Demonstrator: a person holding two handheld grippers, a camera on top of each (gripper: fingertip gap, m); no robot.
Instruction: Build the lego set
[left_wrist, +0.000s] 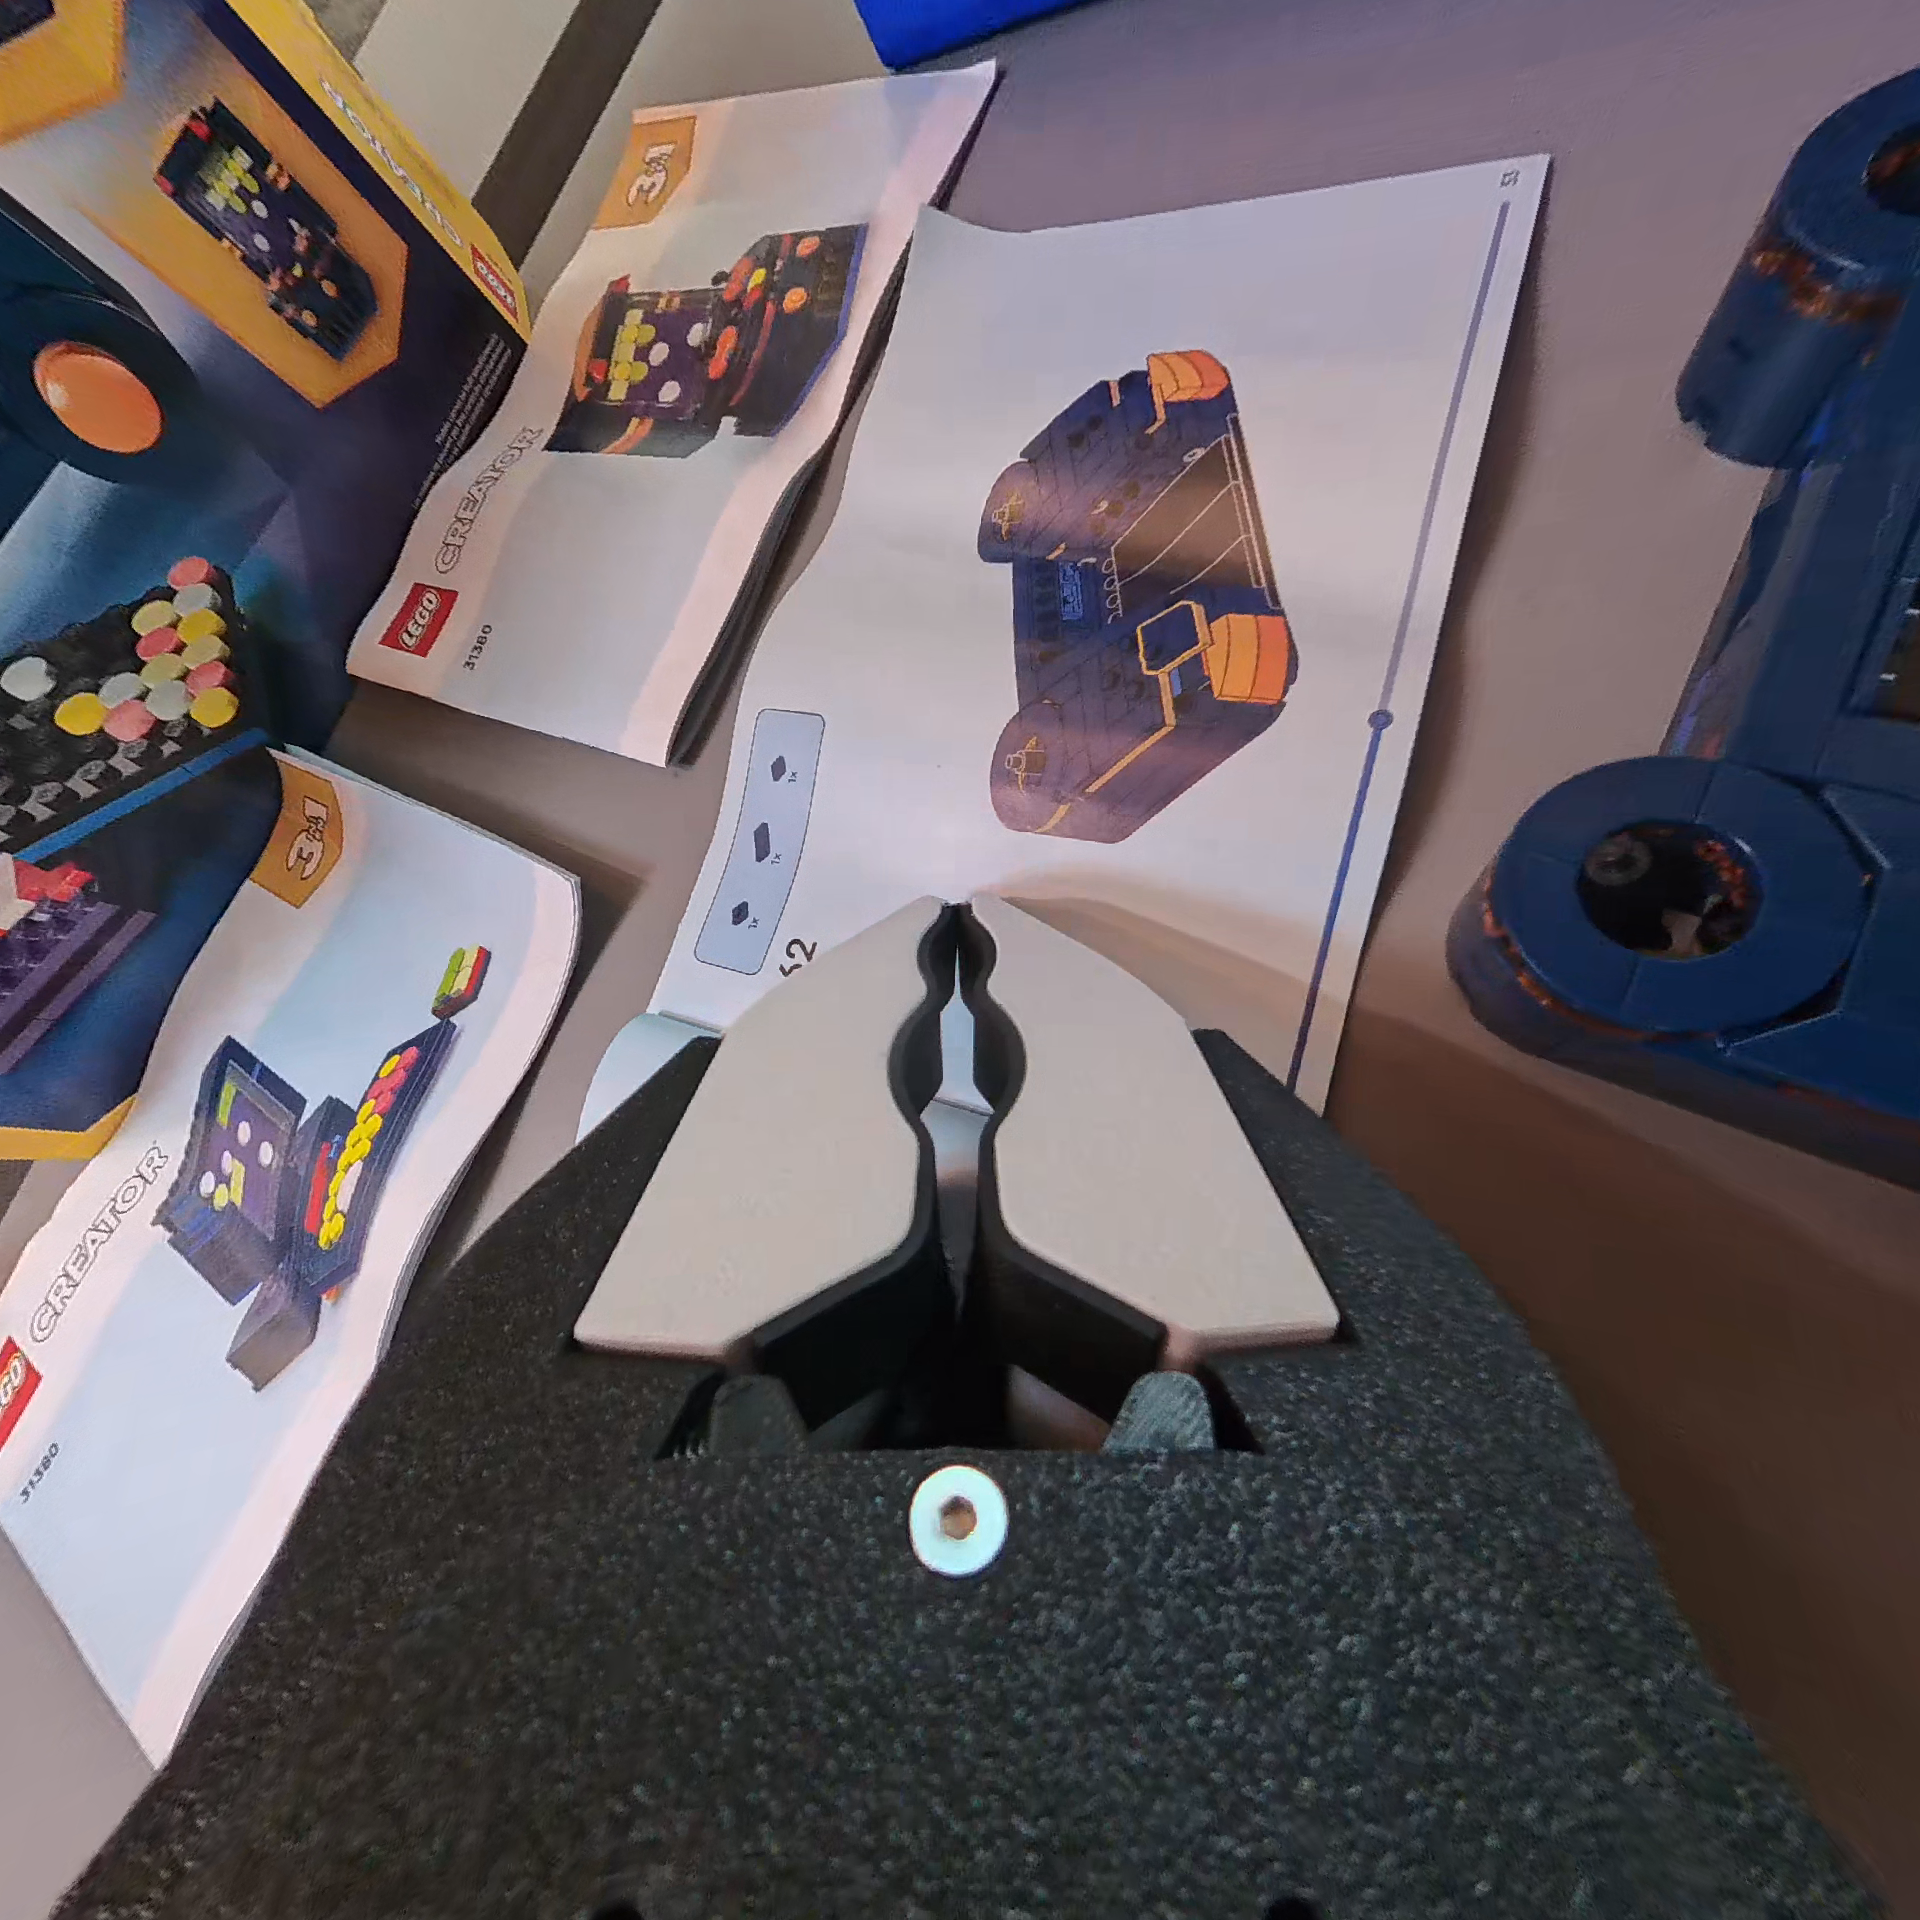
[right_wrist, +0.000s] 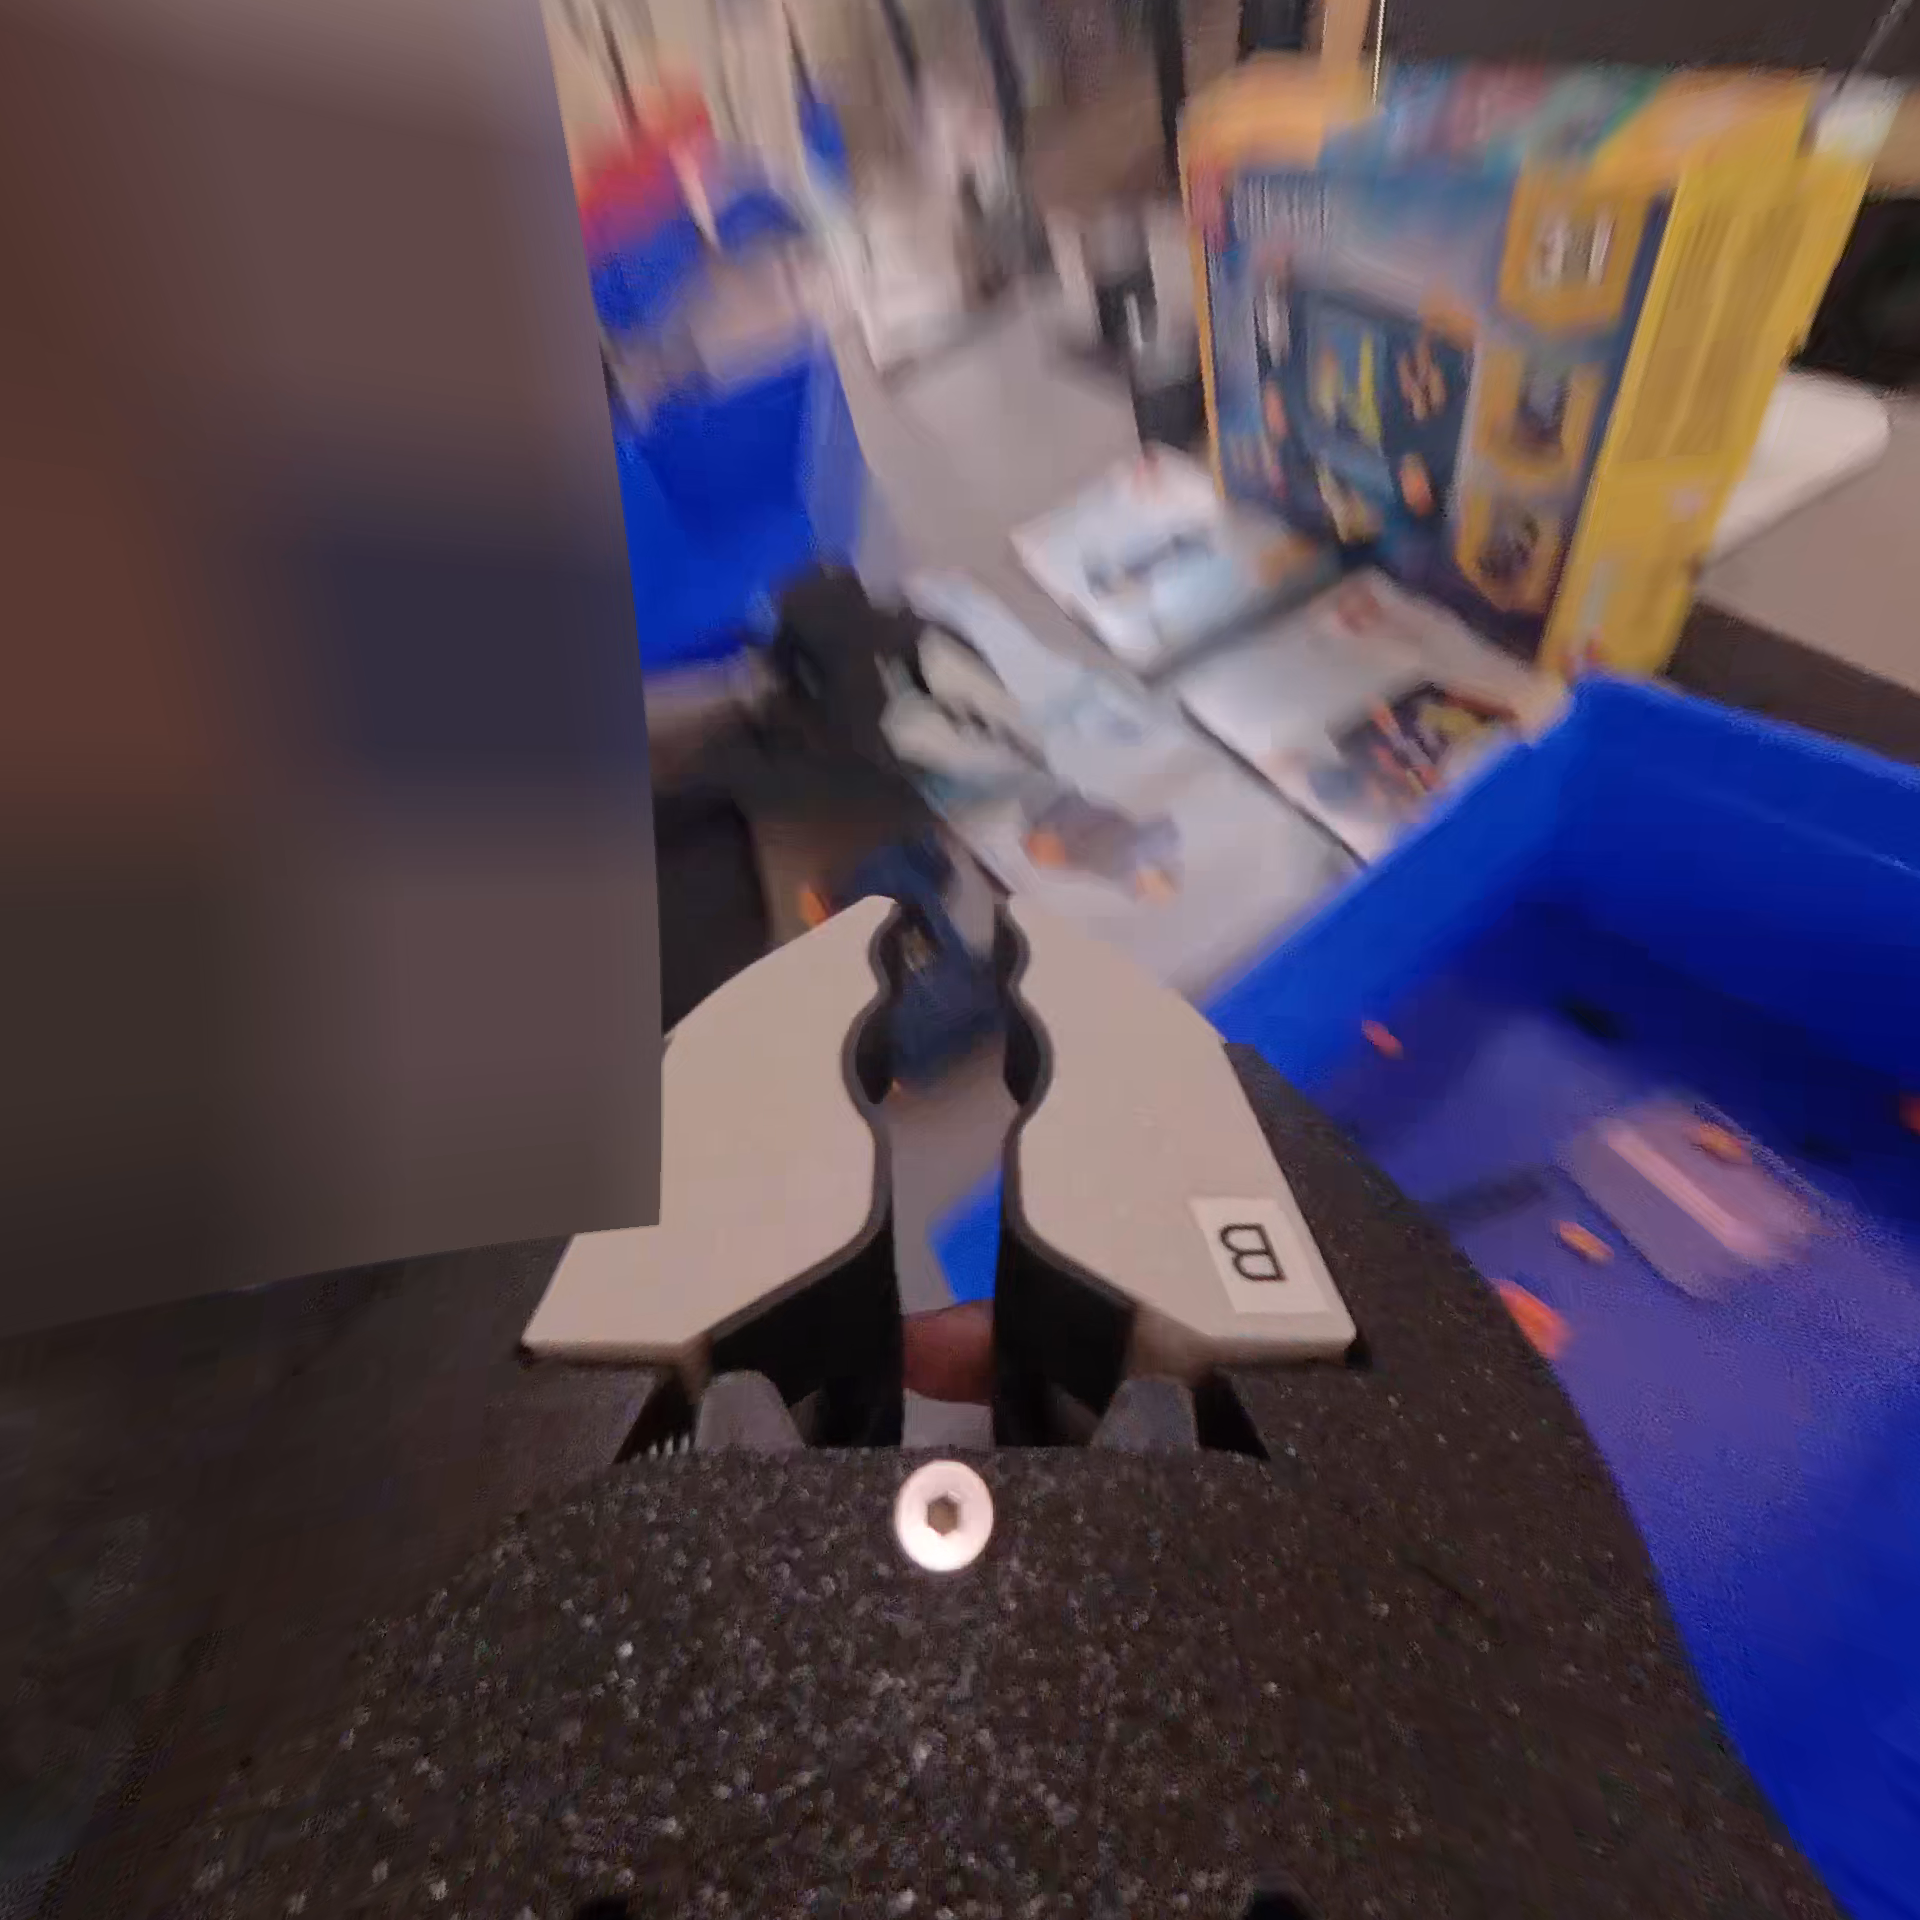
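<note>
Our left gripper (left_wrist: 954, 914) has its grey fingers pinched together on the near edge of the open white instruction page (left_wrist: 1143, 582). Our right gripper (right_wrist: 945, 925) stands narrowly parted, holding nothing that we can make out. The dark blue brick-built model (left_wrist: 1745, 831) lies right of the page; a blue plastic bin (right_wrist: 1558, 883) sits nearby.

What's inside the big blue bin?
The blue bin holds small orange pieces scattered on its floor and a flat greyish item. The right wrist view is blurry, so what they are is unclear. The gripper body hides the bin's near corner.
</note>
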